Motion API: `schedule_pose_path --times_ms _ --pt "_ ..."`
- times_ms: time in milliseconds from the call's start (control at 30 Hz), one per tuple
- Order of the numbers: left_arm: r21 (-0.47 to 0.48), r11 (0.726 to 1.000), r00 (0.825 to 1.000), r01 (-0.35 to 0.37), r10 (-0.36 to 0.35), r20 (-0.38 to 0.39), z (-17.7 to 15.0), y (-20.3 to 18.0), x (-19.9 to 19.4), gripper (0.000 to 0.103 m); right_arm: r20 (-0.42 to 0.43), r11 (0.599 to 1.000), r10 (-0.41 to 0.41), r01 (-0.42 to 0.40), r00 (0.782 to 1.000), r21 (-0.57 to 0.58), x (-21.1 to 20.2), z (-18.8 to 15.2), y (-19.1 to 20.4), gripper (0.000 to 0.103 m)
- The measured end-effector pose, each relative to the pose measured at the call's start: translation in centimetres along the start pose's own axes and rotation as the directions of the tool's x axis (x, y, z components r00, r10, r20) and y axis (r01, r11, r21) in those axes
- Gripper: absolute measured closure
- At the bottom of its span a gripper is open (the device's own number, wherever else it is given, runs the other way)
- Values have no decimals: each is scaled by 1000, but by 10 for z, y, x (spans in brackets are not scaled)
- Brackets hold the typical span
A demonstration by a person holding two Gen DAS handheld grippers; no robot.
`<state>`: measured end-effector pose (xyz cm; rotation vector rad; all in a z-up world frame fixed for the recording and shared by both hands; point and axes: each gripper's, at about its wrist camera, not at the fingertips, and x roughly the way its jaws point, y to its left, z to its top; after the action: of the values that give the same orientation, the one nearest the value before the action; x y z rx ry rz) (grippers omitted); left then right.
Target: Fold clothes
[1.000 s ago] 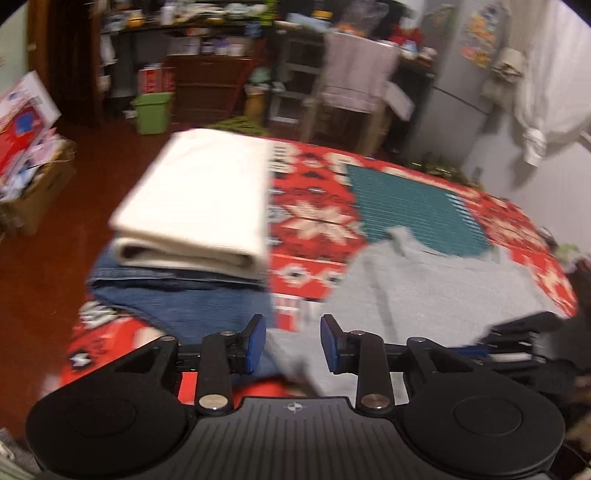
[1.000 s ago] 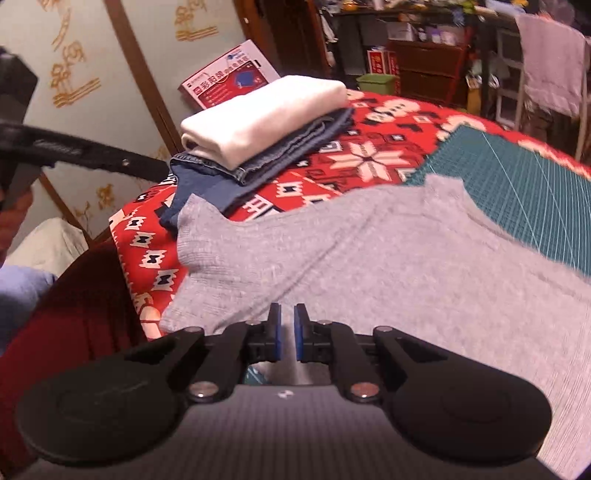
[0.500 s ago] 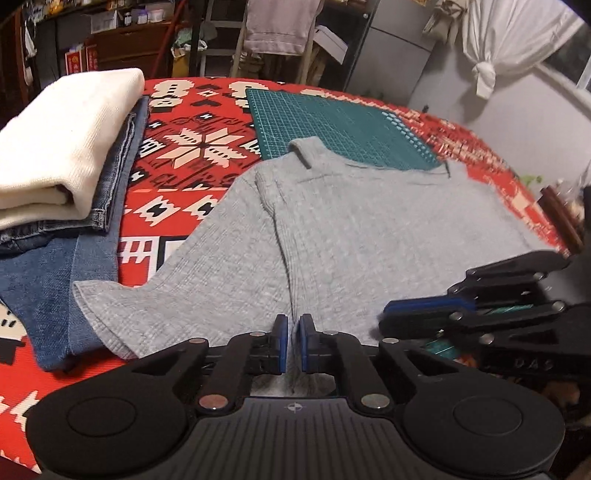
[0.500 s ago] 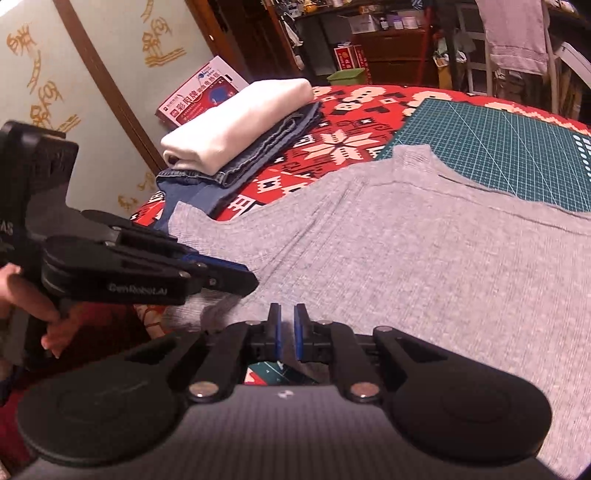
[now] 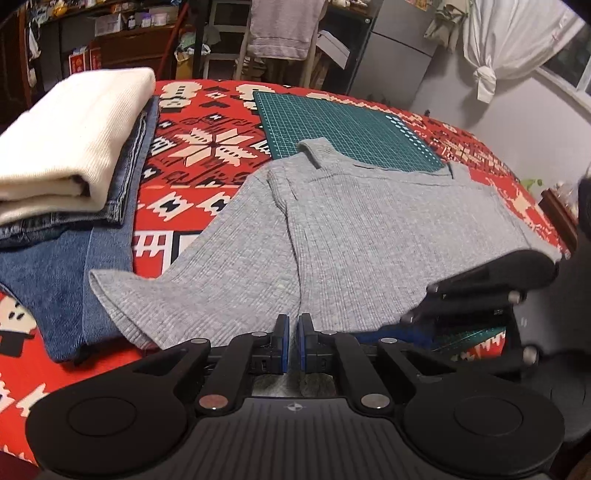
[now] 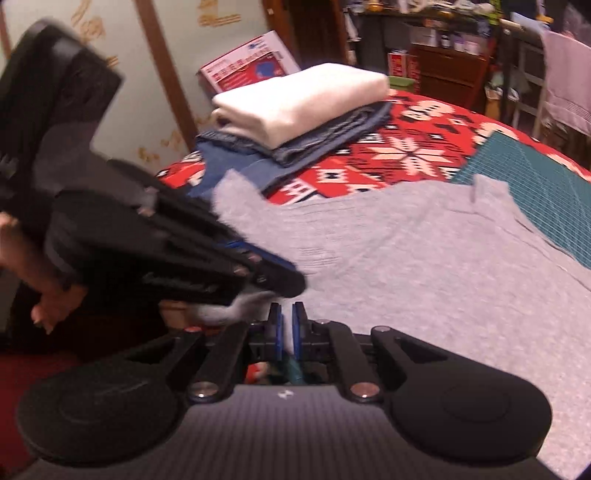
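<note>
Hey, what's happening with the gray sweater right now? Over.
Left gripper shut on gray sweater hem. Right gripper shut too. Sweater flat, unfolded. Nothing in the way.

low wrist views, shared grey sweater (image 5: 369,229)

A lived-in home: a red patterned blanket (image 5: 207,147) with folded laundry, cluttered shelves (image 5: 122,26), a knotted white curtain (image 5: 509,44), and probably a grey fridge (image 5: 399,51) behind.
</note>
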<state>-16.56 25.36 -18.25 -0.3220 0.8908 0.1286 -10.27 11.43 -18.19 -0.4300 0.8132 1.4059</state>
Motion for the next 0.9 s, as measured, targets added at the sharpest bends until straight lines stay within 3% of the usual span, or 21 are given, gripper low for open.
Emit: schedule_pose_path --times_ms 200,467,633,733,833,900 --pt "-54 998 999 28 -29 -15 -1 13 -7 98 2 999 14 -14 1000 -33 -1 -1 10 97" --pt "-44 998 999 53 -53 5 0 8 -33 98 62 988 -11 1 998 155 -44 -8 -32 93" --pt "-14 995 994 101 -100 37 8 -15 -37 97 77 958 -116 90 990 274 -83 -33 -63 93" --pt "-1 994 992 110 -110 56 17 -31 -28 94 88 929 -212 173 973 327 -110 -52 -77 91" --pt "-3 995 992 105 -104 65 24 -46 -13 79 83 892 -313 263 946 367 -136 -72 -90 87" --pt "-2 995 993 97 -97 70 27 -54 -2 71 65 864 -375 323 925 385 -151 -86 -99 78"
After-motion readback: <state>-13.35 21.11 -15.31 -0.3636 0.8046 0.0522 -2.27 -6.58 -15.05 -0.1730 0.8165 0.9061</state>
